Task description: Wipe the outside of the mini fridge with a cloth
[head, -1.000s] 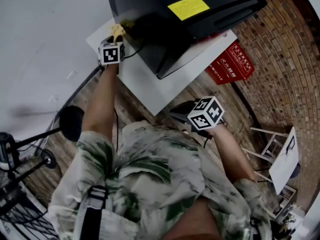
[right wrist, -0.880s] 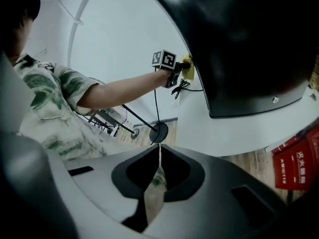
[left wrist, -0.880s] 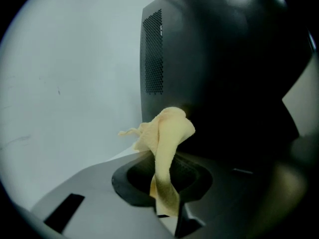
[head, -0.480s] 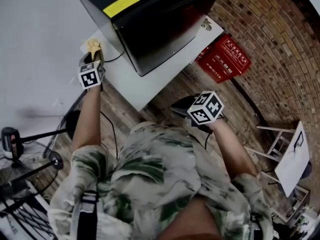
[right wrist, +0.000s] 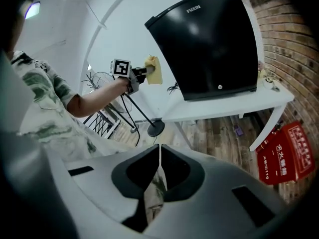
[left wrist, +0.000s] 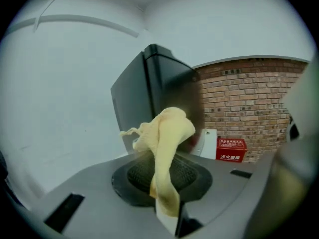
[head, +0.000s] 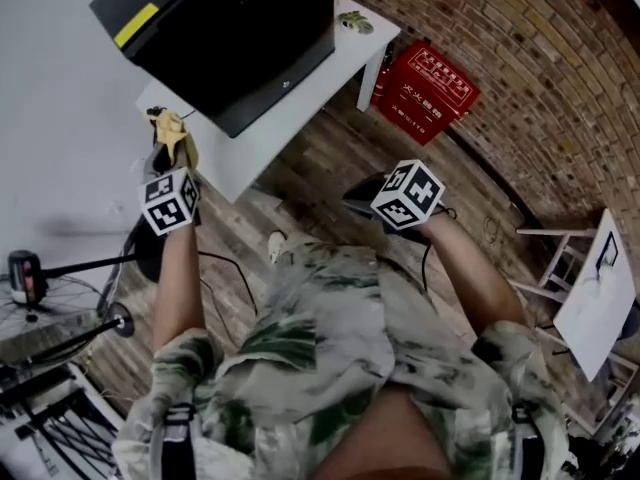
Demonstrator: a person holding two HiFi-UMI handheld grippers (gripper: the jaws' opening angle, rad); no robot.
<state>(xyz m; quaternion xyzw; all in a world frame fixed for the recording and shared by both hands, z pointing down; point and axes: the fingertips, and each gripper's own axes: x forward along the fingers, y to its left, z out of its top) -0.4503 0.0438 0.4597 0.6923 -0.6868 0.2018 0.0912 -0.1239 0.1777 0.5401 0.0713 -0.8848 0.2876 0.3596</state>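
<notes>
Left gripper: clamping both jaws tight on the lower end of the cloth and holding it raised off the left corner of the table.
Cloth: standing up out of the closed jaws as a bunched pale-yellow fold, hovering just beside the left side of the mini fridge. Appearing slightly apart from it in the right gripper view; overlapping it in the left gripper view, so not showing contact clearly there.
Mini fridge: standing black and upright on the white table, facing the person, showing a yellow label on top and pale lettering near the door's upper edge.
Right gripper: pressing its jaws together with nothing between them, hanging low in front of the person's body, well apart from the fridge and pointing toward it.
Red box: sitting on the floor beside the table leg, near the brick wall.
Fan stand: standing on the wooden floor left of the table, below the outstretched left forearm.
Shirt: showing a pale leaf pattern and filling the lower part of the head view.
</notes>
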